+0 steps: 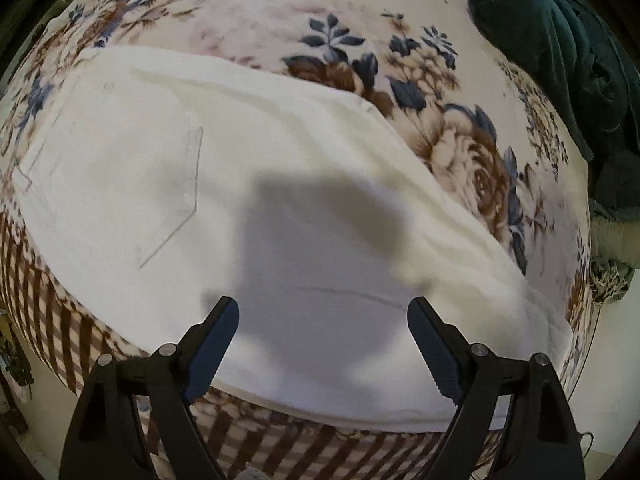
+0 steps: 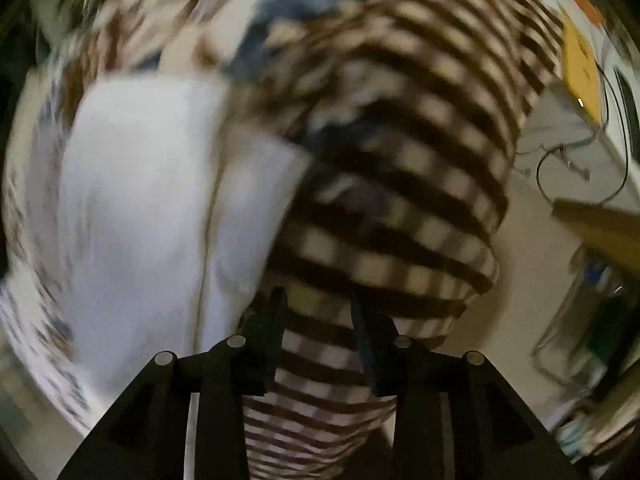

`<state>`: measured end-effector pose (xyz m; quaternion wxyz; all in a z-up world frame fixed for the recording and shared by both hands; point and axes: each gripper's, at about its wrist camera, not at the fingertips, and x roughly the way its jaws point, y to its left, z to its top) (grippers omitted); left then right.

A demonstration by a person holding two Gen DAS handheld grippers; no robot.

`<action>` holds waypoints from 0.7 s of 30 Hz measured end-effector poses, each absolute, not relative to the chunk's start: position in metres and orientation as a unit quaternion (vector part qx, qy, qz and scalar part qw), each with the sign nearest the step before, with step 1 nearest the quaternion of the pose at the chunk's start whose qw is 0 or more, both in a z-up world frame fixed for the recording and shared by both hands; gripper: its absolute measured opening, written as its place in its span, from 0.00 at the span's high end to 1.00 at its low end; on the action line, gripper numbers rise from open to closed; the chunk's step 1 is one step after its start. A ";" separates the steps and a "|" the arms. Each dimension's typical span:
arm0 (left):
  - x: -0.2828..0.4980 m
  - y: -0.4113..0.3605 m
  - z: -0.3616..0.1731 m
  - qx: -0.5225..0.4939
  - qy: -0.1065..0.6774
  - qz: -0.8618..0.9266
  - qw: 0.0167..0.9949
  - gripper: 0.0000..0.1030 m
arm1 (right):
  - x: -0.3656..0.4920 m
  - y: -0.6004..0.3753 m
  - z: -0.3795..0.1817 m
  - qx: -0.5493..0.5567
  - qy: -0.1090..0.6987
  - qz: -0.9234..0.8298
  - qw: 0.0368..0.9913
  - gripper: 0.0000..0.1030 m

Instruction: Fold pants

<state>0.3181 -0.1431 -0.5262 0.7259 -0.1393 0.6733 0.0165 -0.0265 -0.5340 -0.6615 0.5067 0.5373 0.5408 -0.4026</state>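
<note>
White pants lie folded flat on a floral blanket, a stitched back pocket showing at the left. My left gripper hovers over the pants' near part, jaws wide open with nothing between them; its shadow falls on the cloth. The right wrist view is blurred: the white pants lie to the left, and my right gripper hangs over the brown checked border of the blanket. Its jaws stand partly apart, and only the checked cloth shows below them.
A dark green garment is heaped at the blanket's far right edge. Past the checked border in the right wrist view lie pale floor, black cables and a yellow object. Clutter sits at the far right.
</note>
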 end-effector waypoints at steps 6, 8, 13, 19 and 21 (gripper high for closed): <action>0.313 -0.134 -0.530 -0.139 0.679 0.026 0.720 0.17 | 0.011 -0.543 -0.631 0.520 0.490 -0.362 0.598 0.65; 0.312 -0.131 -0.531 -0.137 0.680 0.028 0.720 0.17 | 0.034 -0.538 -0.644 0.500 0.528 -0.360 0.584 0.65; 0.309 -0.129 -0.538 -0.143 0.689 0.031 0.710 0.17 | 0.046 -0.524 -0.663 0.507 0.507 -0.377 0.586 0.97; 0.303 -0.123 -0.537 -0.158 0.692 0.029 0.704 0.17 | 0.051 -0.521 -0.624 0.454 0.515 -0.402 0.606 0.98; 0.302 -0.120 -0.537 -0.162 0.692 0.030 0.703 0.17 | 0.041 -0.525 -0.618 0.459 0.523 -0.412 0.589 0.98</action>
